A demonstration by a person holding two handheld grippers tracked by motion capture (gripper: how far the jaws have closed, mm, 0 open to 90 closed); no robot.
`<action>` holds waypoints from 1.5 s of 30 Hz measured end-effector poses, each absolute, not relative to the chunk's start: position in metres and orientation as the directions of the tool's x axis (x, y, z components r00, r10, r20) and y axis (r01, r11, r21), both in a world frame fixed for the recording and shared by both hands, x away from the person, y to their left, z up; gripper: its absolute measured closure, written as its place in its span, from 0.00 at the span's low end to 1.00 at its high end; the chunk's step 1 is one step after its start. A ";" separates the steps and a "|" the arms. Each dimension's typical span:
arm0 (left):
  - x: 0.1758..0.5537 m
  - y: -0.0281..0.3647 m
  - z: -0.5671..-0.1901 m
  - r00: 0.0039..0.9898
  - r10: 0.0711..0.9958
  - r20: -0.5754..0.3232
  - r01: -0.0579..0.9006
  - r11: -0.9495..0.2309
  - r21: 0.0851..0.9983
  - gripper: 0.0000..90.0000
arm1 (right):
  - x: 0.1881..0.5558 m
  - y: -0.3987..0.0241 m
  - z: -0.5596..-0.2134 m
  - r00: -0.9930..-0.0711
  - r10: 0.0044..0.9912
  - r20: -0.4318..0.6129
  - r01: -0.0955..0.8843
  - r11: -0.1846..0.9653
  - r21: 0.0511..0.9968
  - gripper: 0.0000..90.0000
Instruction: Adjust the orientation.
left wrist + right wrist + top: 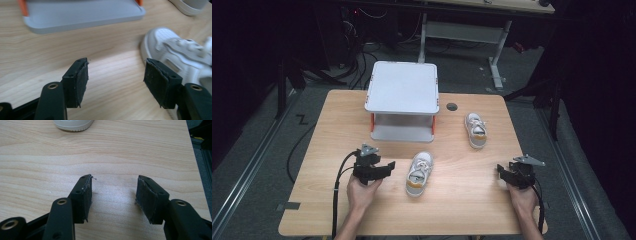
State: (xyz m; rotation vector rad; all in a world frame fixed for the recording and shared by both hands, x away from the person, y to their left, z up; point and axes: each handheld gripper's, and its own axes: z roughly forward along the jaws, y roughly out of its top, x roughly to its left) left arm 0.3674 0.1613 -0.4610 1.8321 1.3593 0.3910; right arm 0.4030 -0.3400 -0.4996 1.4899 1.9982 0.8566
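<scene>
From the high view, I sit at the near edge of a light wooden table [337, 210] with a black two-jaw gripper in each hand. My left gripper [388, 166] points right, toward a small white sneaker with a tan heel [419, 173] lying just beside it near the table's middle, toe toward the far side. My right gripper [500, 171] rests near the right edge, well apart from a second white sneaker [475, 129] farther off. A grey two-level plastic shelf with orange posts [402, 88] stands at the far middle, likely where the shoes belong.

In the left gripper view, the jaws stand wide apart with nothing between them. The near sneaker [175, 50], blurred, lies just beyond the right-hand jaw, so I judge I am lining up to grasp it. The shelf's lower tray [82, 15] sits farther off.

In the right gripper view, the jaws are also spread wide and empty over bare wood, idle. The far sneaker's rounded end [73, 124] shows at the top.
</scene>
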 end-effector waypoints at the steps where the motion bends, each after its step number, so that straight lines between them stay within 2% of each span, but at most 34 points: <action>1: 0.368 0.167 -0.462 0.356 0.909 -0.215 0.655 -0.079 0.752 0.41 | 0.403 -0.340 -0.500 -0.275 0.961 -0.025 0.645 0.203 0.736 0.52; 6: 0.371 0.181 -0.469 0.309 0.930 -0.199 0.655 -0.057 0.753 0.41 | 0.404 -0.339 -0.500 -0.289 0.957 -0.025 0.638 0.212 0.740 0.53; 12: 0.377 0.187 -0.479 0.274 0.955 -0.113 0.651 -0.099 0.752 0.41 | 0.404 -0.341 -0.497 -0.297 0.955 0.006 0.657 0.200 0.727 0.54; 18: 0.387 0.190 -0.493 0.242 0.968 -0.071 0.668 -0.113 0.736 0.41 | 0.402 -0.340 -0.492 -0.314 0.949 0.015 0.635 0.198 0.746 0.54; 29: 0.391 0.189 -0.504 0.230 0.973 0.000 0.658 -0.156 0.736 0.41 | 0.414 -0.320 -0.455 -0.402 0.915 0.006 0.568 0.244 0.786 0.55; 38: 0.389 0.188 -0.506 0.221 0.975 -0.001 0.645 -0.146 0.750 0.40 | 0.439 -0.290 -0.428 -0.470 0.882 -0.026 0.517 0.299 0.802 0.56; 45: 0.389 0.188 -0.506 0.224 0.975 -0.002 0.646 -0.147 0.749 0.38 | 0.465 -0.262 -0.413 -0.514 0.856 -0.056 0.518 0.362 0.775 0.59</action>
